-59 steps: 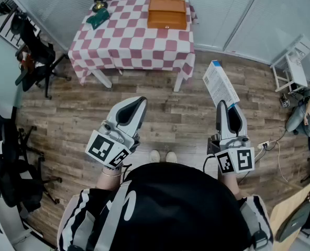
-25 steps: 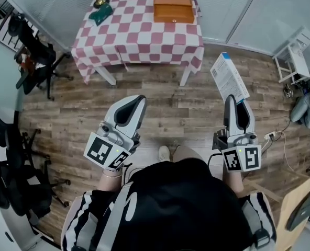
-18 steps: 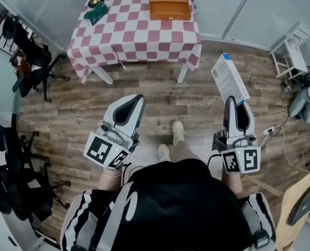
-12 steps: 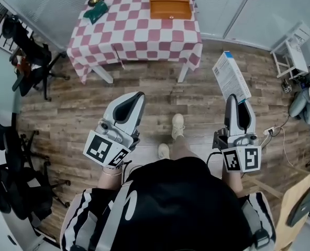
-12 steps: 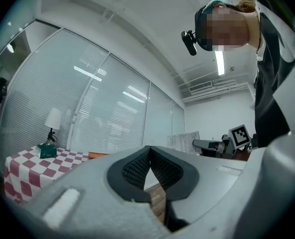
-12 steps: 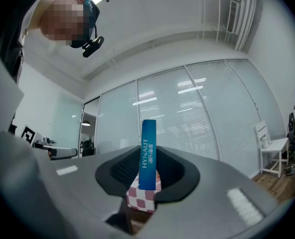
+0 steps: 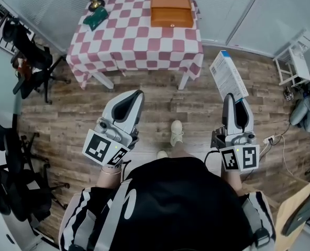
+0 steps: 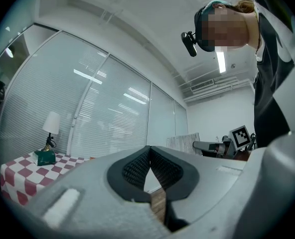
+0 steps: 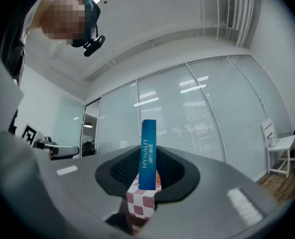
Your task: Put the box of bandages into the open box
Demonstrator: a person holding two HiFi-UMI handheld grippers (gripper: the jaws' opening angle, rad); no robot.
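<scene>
Item: box of bandages (image 7: 228, 76). Light, stiff card, likely crushable. My right gripper (image 7: 230, 97) clamps its lower end, above the floor. Left gripper (image 7: 135, 94): jaws together, empty. Destination: open box (image 7: 170, 10), table's (image 7: 118, 51) far edge.

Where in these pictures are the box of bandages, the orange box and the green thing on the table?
box of bandages (image 7: 229, 76), head view, middle of its white printed face.
orange box (image 7: 170, 15), head view, middle of its top.
green thing (image 7: 96, 19), head view, its middle.
</scene>
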